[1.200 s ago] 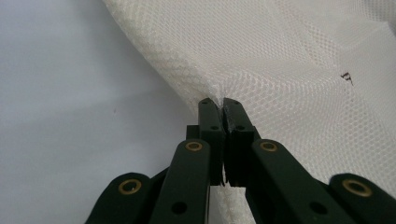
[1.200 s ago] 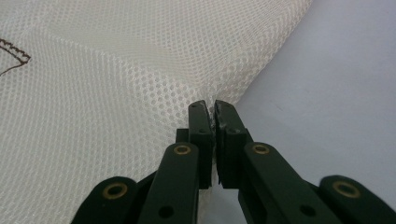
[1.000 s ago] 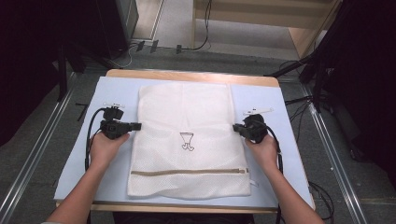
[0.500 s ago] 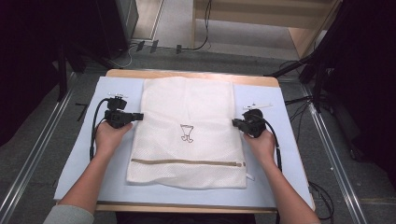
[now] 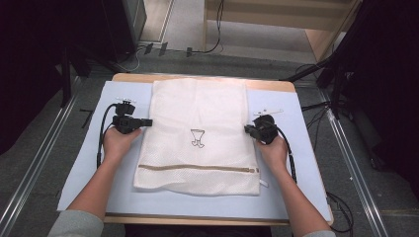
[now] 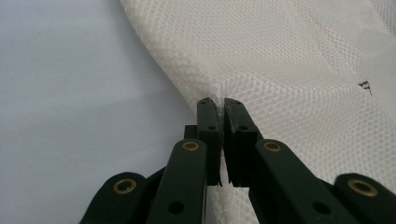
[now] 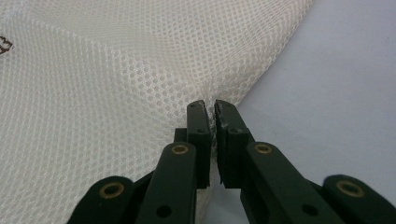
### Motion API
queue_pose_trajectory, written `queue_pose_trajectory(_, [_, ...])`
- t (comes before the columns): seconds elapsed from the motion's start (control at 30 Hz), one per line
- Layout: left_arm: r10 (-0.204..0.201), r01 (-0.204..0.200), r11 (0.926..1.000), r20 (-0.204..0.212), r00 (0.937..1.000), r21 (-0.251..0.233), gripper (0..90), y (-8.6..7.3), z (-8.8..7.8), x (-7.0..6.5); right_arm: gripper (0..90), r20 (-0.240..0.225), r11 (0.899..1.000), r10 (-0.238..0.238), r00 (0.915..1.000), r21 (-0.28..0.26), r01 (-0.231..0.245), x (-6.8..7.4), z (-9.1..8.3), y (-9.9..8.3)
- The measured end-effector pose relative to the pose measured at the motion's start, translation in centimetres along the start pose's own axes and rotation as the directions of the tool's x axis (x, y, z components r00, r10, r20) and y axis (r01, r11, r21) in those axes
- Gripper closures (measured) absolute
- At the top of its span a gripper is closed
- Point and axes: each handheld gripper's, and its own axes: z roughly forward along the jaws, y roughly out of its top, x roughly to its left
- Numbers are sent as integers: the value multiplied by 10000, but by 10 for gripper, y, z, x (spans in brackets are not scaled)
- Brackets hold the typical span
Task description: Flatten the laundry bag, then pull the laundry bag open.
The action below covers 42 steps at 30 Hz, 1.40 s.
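A white mesh laundry bag lies flat in the middle of a pale blue mat on a wooden table, its long sides running away from the person. A tan zipper crosses it near the close end and a small dark printed emblem sits at its centre. The left gripper meets the bag at the middle of its left edge; in the left gripper view its 2 black jaws are pressed nearly together with a pinch of mesh caught between them, the fabric puckering at the tips. The right gripper does the same at the middle of the right edge; in the right gripper view its jaws are likewise almost closed on a fold of the mesh. A hand holds the left tool and the other hand holds the right, forearms coming in from the near side. Beyond the mat, cables trail over the grey floor.
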Motion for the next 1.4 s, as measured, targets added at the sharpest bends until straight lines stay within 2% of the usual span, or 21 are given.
queue_pose_trajectory(0.17, [111, -111, 9998, 0, 9999, -176, 847, 0, 1, 0, 845, -142, 9994, 327, 9994, -84, -328, -3, 2, -1])
queue_pose_trajectory(0.27, [133, -130, 9993, 82, 9999, -363, 768, 0, -4, -1, 797, -248, 9990, 395, 9989, -175, -400, -4, 0, -1])
queue_pose_trajectory(0.33, [305, -298, 9987, 161, 9994, -417, 699, 0, -8, -3, 728, -267, 9988, 412, 9988, -271, -419, -5, -2, 0])
queue_pose_trajectory(0.43, [469, -458, 9981, 259, 9986, -402, 620, 0, -13, -8, 665, -630, 9966, 616, 9961, -504, -648, -8, -9, 1])
queue_pose_trajectory(0.53, [756, -743, 9965, 323, 9966, -386, 563, -1, -17, -14, 654, -654, 9967, 559, 9963, -549, -595, -9, -13, 1])
queue_pose_trajectory(0.7, [1086, -1062, 9932, 497, 9928, -485, 532, -5, -24, -24, 633, -793, 9974, 501, 9956, -476, -540, -9, -20, 0])
queue_pose_trajectory(0.9, [1142, -1110, 9925, 643, 9914, -517, 513, -8, -31, -31, 620, -924, 9975, 390, 9950, -555, -443, -7, -31, -3])
queue_pose_trajectory(1.03, [1352, -1327, 9902, 631, 9888, -426, 508, -11, -35, -37, 619, -1058, 9982, 198, 9942, -549, -257, -2, -37, -8])
queue_pose_trajectory(1.4, [1946, -1900, 9802, 935, 9764, -560, 486, -22, -47, -61, 674, -1536, 9977, -196, 9879, -665, 95, 11, -61, -22])
